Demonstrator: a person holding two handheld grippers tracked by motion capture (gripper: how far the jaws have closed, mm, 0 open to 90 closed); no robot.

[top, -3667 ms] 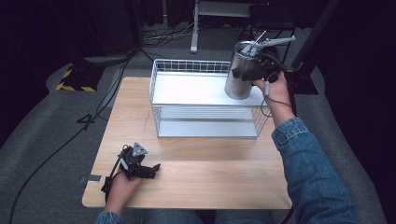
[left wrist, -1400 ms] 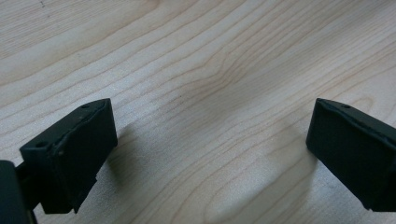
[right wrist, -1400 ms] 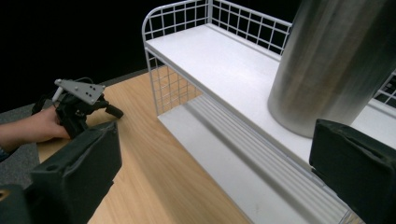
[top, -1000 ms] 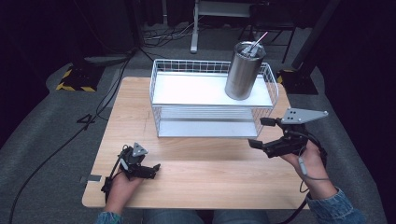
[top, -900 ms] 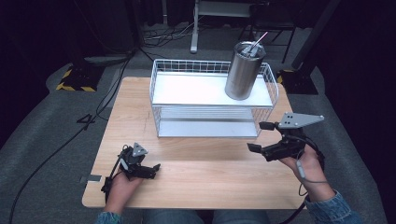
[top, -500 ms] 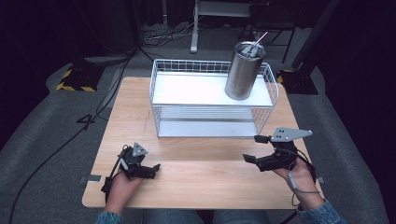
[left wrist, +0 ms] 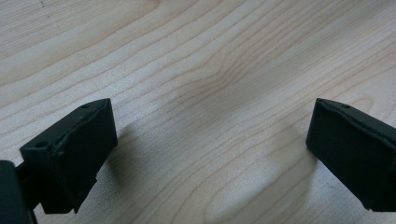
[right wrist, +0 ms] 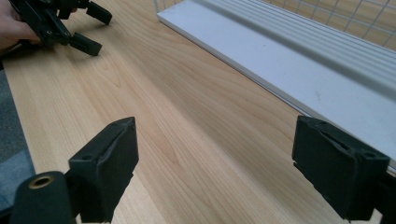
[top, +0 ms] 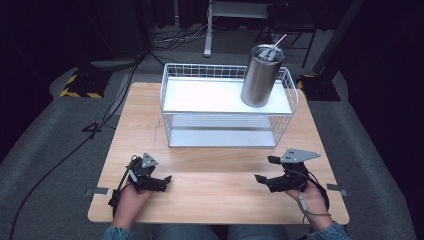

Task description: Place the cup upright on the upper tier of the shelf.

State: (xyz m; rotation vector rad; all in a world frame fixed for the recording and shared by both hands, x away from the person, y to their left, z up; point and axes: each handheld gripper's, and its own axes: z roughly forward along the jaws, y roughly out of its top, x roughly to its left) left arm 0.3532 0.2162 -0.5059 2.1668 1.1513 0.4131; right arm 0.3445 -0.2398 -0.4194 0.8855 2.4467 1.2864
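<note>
Down near the front-left corner of the light wooden table [top: 215, 200]: left hand [top: 130, 197] wrapped round the black two-jaw left gripper [top: 164, 183], lying low on the surface, jaws spread wide and pointing towards the right edge. Over by the front-right corner: right hand [top: 307, 192] gripping the black two-jaw right gripper [top: 265, 169], grey three-cornered plate on top, jaws wide apart too, aimed towards the left edge. Blue denim cuffs [top: 117, 234] just peeking in at the front edge.
</note>
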